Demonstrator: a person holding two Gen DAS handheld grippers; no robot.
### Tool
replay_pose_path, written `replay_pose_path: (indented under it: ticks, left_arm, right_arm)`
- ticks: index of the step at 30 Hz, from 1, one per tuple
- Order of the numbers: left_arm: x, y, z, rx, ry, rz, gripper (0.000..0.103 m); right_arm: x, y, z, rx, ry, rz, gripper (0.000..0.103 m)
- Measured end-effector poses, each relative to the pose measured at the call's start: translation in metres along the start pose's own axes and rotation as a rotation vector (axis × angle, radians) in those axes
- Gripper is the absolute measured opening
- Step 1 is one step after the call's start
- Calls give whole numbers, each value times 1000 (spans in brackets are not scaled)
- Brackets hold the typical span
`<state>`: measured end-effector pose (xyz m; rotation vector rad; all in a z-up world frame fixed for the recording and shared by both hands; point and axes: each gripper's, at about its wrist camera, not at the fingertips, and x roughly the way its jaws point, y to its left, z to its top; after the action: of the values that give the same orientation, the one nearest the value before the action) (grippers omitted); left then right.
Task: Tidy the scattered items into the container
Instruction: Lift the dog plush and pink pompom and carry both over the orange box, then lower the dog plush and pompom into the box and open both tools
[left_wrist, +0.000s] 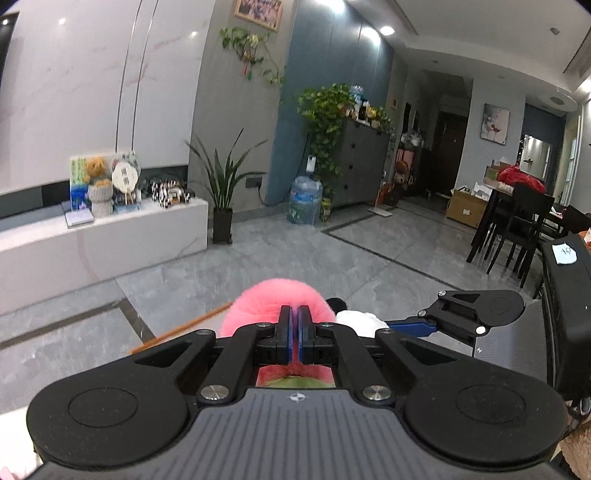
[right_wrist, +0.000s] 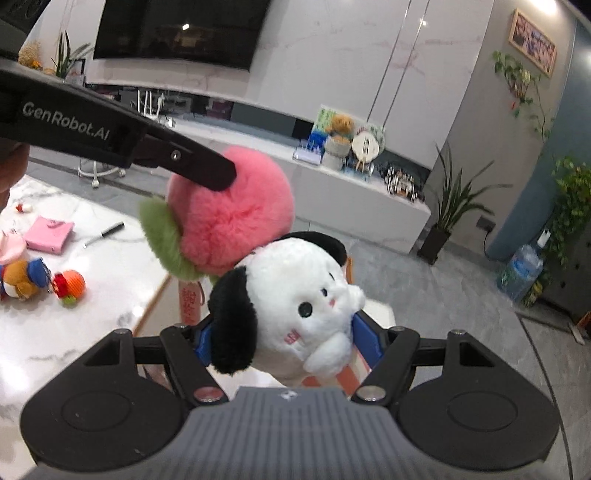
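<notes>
My left gripper (left_wrist: 294, 325) is shut on a fluffy pink peach plush (left_wrist: 275, 299) with green leaves; the same plush (right_wrist: 236, 218) hangs from the left gripper's fingertips (right_wrist: 218, 173) in the right wrist view. My right gripper (right_wrist: 288, 332) is shut on a white plush dog with black ears (right_wrist: 291, 299), held in the air just right of and below the peach. The right gripper also shows in the left wrist view (left_wrist: 436, 325), with the white plush (left_wrist: 358, 321) beside the peach. No container shows clearly.
A white marble table (right_wrist: 110, 295) at left holds a pink pouch (right_wrist: 50, 234), a pen (right_wrist: 105, 232), an orange toy (right_wrist: 70, 282) and a small bear toy (right_wrist: 20, 282). Beyond are grey floor (left_wrist: 295, 251), a white TV bench (left_wrist: 110, 236), plants and dark dining chairs (left_wrist: 524, 221).
</notes>
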<state>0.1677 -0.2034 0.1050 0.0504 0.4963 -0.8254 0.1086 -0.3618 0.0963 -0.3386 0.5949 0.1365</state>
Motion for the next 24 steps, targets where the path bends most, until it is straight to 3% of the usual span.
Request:
replay_pose_path:
  ticks: [10,24]
  left_arm:
    - [49,18,-23,-44,120,35,2]
    - [87,29,-57,-63,291,64,2]
  right_arm:
    - [53,-1,-13,-34,116,-3,74]
    - [88,4,-24,-74,220,19,74]
